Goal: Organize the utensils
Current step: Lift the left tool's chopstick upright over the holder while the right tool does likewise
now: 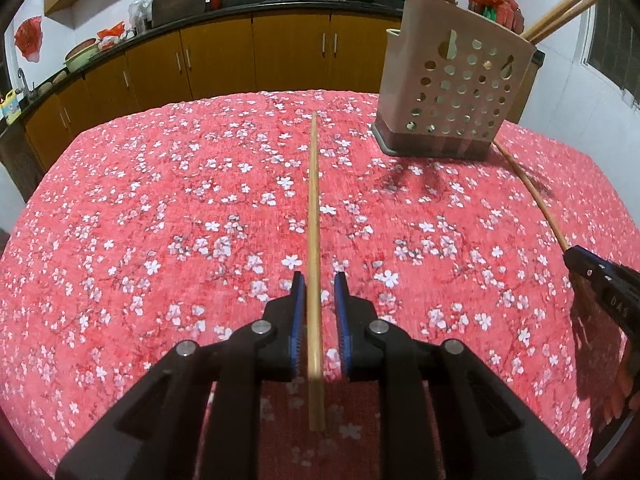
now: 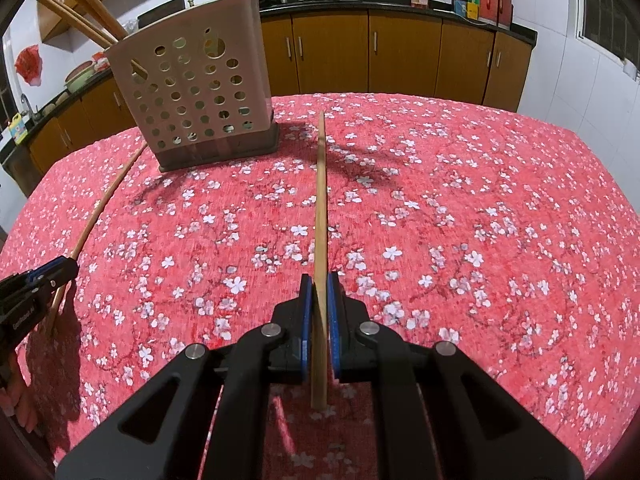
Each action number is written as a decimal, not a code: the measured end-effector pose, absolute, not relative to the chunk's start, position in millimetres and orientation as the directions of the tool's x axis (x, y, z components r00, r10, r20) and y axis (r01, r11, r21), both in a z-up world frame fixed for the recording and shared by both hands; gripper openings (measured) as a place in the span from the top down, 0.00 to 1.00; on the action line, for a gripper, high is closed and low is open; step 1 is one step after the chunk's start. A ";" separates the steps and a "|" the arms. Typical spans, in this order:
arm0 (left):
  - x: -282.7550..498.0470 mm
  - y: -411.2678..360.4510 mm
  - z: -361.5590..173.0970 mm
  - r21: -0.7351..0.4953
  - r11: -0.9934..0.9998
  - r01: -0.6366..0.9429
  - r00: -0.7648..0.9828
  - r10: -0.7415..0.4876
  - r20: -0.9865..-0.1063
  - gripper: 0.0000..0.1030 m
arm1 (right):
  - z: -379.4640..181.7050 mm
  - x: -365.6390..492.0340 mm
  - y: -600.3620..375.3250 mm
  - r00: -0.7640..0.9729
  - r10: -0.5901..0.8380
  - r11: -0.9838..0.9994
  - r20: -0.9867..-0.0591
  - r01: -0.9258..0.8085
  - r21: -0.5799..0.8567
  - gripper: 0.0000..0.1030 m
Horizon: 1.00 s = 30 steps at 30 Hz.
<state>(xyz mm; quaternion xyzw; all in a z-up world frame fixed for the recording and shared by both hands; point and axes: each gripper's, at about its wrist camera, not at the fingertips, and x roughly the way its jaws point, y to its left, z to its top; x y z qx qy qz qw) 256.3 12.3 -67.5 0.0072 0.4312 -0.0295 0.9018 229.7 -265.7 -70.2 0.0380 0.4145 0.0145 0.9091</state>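
Chopsticks in both tongs, pointed toward the holder.
Left tongs sat nearly shut around 1 chopstick, small gaps showing beside it; right tongs clamped 1 chopstick tight. Both sticks angled over the counter toward the holder, likely for dropping in. Holder already kept about 5 sticks; exact count unclear.

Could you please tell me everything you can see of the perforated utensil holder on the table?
The utensil holder is a beige, plastic-looking box, its wall pierced with round holes, seated in a darker grey base. It stands upright on the red floral tablecloth, toward the far edge. Several wooden chopsticks stick out of its top, some leaning sideways. Neither gripper touches it.
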 end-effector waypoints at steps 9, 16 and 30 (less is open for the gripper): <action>249.6 10.7 -67.3 0.011 0.998 0.067 0.625 -0.033 -0.780 0.92 | -66.6 224.6 -268.3 0.659 0.072 0.995 -0.749 0.001 0.096 0.92; 237.5 21.2 -50.9 -0.034 0.997 0.074 0.624 -0.073 -0.778 0.93 | -34.4 207.5 -276.7 0.729 0.079 0.994 -0.680 -0.002 0.113 0.92; 211.0 39.7 41.3 -0.144 0.986 0.088 0.778 -0.159 -0.608 0.93 | 41.2 179.8 -295.6 0.873 0.078 0.987 -0.482 0.000 0.158 0.92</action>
